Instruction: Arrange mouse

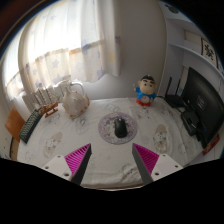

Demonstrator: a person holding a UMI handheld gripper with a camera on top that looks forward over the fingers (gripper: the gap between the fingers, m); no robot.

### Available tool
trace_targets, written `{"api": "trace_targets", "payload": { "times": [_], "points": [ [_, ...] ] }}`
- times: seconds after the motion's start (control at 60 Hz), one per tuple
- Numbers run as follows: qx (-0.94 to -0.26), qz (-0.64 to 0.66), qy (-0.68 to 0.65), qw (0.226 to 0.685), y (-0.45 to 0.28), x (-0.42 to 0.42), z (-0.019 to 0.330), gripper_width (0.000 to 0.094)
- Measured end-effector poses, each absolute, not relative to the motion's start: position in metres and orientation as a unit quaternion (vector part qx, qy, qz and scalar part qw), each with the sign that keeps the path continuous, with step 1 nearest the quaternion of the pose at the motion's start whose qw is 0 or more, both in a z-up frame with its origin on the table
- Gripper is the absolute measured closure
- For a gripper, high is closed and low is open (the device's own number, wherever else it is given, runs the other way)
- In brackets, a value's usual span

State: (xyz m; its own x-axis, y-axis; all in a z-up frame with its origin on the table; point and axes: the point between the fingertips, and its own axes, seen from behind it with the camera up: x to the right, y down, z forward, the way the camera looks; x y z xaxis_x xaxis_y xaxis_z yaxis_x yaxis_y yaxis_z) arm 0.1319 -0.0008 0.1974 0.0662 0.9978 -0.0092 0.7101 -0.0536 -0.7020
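Observation:
A dark mouse point(119, 126) lies on a round grey mouse mat point(117, 127) in the middle of the white patterned table point(60, 150). My gripper point(113, 158) hovers above the table's near side, and the mouse is just beyond the fingers, roughly centred between them. The fingers are spread wide apart with nothing between them; their magenta pads point(79, 157) face inward.
A blue and yellow cartoon figurine point(145, 91) stands behind the mat to the right. A white stuffed toy point(70, 99) sits at the back left beside a dark basket point(31, 124). A black monitor point(205, 102) stands at the right. Curtains hang behind.

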Motion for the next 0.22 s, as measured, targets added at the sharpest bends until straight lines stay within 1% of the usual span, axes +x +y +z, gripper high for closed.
{"api": "trace_targets", "payload": {
  "times": [0.217],
  "points": [
    [-0.674,0.266,-0.630,0.279,-0.0055,0.1417,0.1961,0.0085]
  ]
}}
